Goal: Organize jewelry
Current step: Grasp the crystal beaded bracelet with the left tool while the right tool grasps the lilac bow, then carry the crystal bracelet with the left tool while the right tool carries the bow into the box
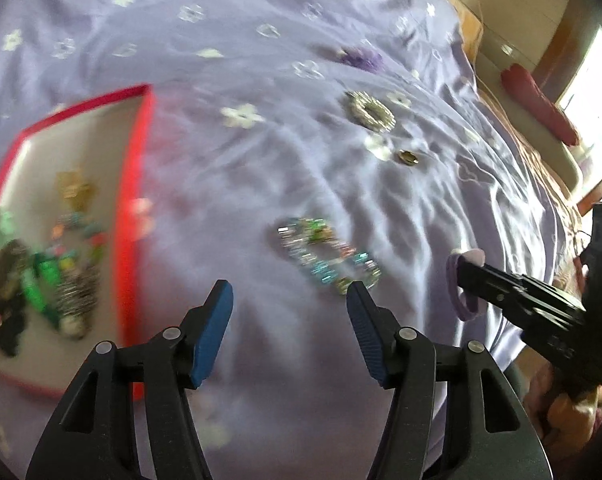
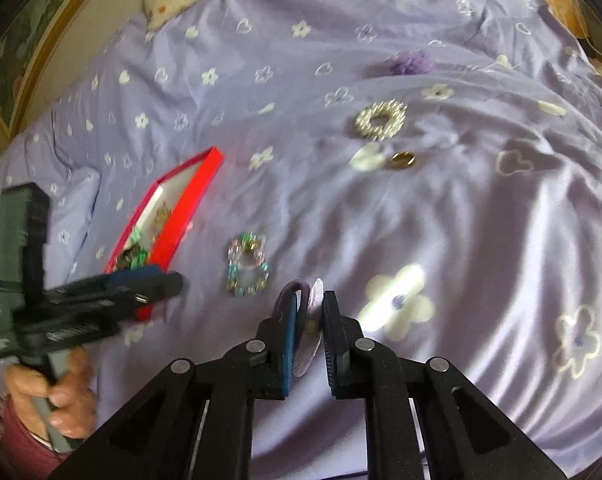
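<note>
A soft purple bed cover with white flowers and hearts [image 2: 441,208] fills both views, full of folds. In the left wrist view its far right edge drops off toward a wooden frame and a bright window. Most of the cover is bare, so there is lots of room in the middle and on the right.

A flat red box with a white inside [image 1: 135,184] lies on the left. In it sits a blurry heap of jewelry [image 1: 45,272] in green, gold, silver and dark colours. Its near red wall stands between that heap and the open cover.

The left gripper [image 1: 289,300] hangs over the cover just right of the box. Its blue pads [image 1: 213,332] stand apart with nothing between them. A sparkly beaded bracelet of silver, blue and green [image 1: 327,254] lies just past its right pad.

The right gripper [image 2: 309,316] is squeezed tight on a pale purple hair tie with a shiny round disc [image 2: 311,320], held up off the cover. In the right wrist view a hand [image 2: 57,396] in a dark red sleeve holds the left tool.

Further away lie a ring of silver beads [image 2: 381,120], a small gold ring [image 2: 401,159] beside a white flower print, and a fluffy purple scrunchie [image 2: 411,62]. They lie well apart from each other.

Small pale marks show on the right tool's side, too blurry to read.
</note>
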`<move>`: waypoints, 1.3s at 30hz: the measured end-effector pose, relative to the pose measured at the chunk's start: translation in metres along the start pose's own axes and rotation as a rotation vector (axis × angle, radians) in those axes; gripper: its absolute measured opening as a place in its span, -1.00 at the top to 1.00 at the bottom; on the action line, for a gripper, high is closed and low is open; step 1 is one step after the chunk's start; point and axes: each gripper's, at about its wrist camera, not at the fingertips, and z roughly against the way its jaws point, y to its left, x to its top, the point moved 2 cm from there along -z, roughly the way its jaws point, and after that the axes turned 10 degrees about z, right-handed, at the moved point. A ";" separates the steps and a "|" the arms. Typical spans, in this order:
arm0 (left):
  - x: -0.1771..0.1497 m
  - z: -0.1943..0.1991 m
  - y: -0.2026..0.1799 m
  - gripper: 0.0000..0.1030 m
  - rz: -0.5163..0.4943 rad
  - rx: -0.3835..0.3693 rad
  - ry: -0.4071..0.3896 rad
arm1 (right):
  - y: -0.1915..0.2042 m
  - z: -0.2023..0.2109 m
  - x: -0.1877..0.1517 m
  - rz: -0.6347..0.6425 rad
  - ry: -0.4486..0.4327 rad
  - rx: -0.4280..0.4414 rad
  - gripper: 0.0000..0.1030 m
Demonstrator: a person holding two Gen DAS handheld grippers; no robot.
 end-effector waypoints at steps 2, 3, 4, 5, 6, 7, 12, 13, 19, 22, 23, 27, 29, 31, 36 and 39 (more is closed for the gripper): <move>0.003 -0.013 -0.007 -0.13 0.003 -0.006 0.022 | -0.004 0.004 0.003 -0.016 -0.019 0.009 0.76; 0.005 -0.021 -0.010 -0.13 0.008 -0.011 0.034 | -0.006 0.005 0.004 -0.023 -0.026 0.009 0.76; 0.006 -0.026 -0.011 -0.13 0.013 -0.013 0.042 | -0.008 0.006 0.004 -0.028 -0.030 0.010 0.76; 0.008 -0.031 -0.013 -0.13 0.016 -0.012 0.042 | -0.009 0.007 0.004 -0.032 -0.032 0.012 0.76; 0.010 -0.035 -0.015 -0.12 0.015 -0.007 0.037 | -0.010 0.007 0.004 -0.039 -0.035 0.014 0.76; 0.011 -0.038 -0.016 0.05 0.012 0.001 0.030 | -0.012 0.008 0.004 -0.046 -0.037 0.017 0.76; 0.015 -0.043 -0.011 0.87 0.022 -0.006 0.035 | -0.014 0.008 0.003 -0.062 -0.041 0.031 0.76; 0.015 -0.042 -0.009 0.88 0.022 -0.006 0.030 | -0.014 0.007 0.003 -0.064 -0.041 0.035 0.76; 0.010 -0.017 -0.005 0.88 0.016 -0.024 -0.020 | -0.007 0.010 0.005 -0.055 -0.049 0.056 0.76; 0.010 0.006 -0.002 0.88 0.024 -0.048 -0.061 | 0.000 0.012 0.008 -0.042 -0.056 0.064 0.76; 0.010 0.011 -0.002 0.88 0.026 -0.052 -0.069 | 0.004 0.013 0.009 -0.036 -0.058 0.071 0.76; 0.010 0.040 0.004 0.88 0.037 -0.068 -0.116 | 0.015 0.013 0.013 -0.018 -0.060 0.086 0.76; 0.009 0.052 0.009 0.88 0.042 -0.072 -0.136 | 0.022 0.013 0.015 -0.008 -0.060 0.097 0.76; 0.008 0.062 0.012 0.88 0.049 -0.070 -0.152 | 0.030 0.014 0.016 0.005 -0.061 0.108 0.76; 0.001 0.084 0.028 0.88 0.071 -0.057 -0.188 | 0.053 0.013 0.021 0.049 -0.064 0.136 0.76; -0.003 0.095 0.039 0.88 0.088 -0.047 -0.207 | 0.064 0.011 0.023 0.068 -0.059 0.151 0.76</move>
